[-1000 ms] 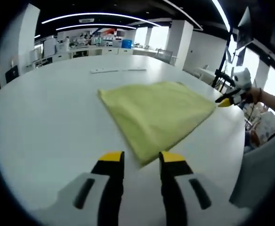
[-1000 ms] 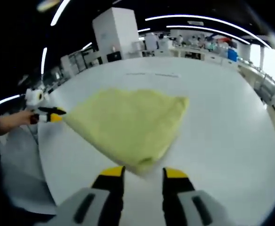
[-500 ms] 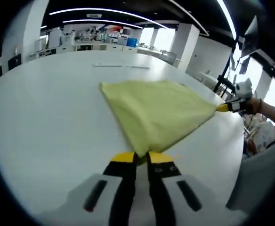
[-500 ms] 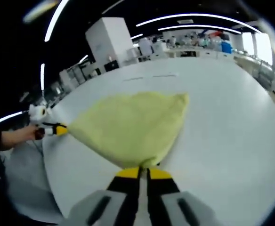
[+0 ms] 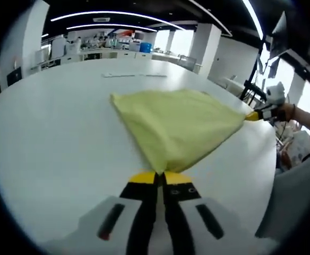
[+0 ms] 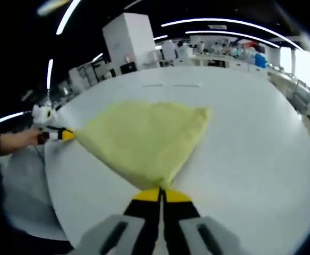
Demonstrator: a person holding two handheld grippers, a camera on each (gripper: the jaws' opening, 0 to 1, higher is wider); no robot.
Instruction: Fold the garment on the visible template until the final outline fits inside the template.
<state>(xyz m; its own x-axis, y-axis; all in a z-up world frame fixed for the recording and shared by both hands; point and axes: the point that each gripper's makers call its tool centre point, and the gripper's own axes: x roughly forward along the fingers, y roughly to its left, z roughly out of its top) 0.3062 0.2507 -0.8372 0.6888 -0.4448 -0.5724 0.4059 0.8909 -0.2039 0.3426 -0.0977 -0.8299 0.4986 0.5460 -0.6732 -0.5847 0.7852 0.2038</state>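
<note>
We've got both tools pinching near corners of the yellow garment [image 5: 176, 125] spread on the white tabletop [image 5: 49, 143]: left tool [image 5: 157, 178], right tool [image 6: 161, 194]. We should lift evenly, keep the edge taut, and carry it over to the far edge, corners matched.

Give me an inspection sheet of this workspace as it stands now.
Surface: white table, bare around the cloth.
Job's things: yellow garment lying spread, pinched at two near corners; no template outline discernible.
Clutter: thin pale strips at the far edge, too small to identify.
Grippers: left gripper shut on garment corner; right gripper shut on another corner.
Cables: nothing seen.
Surroundings: open room with ceiling light strips, white pillar, distant benches.
</note>
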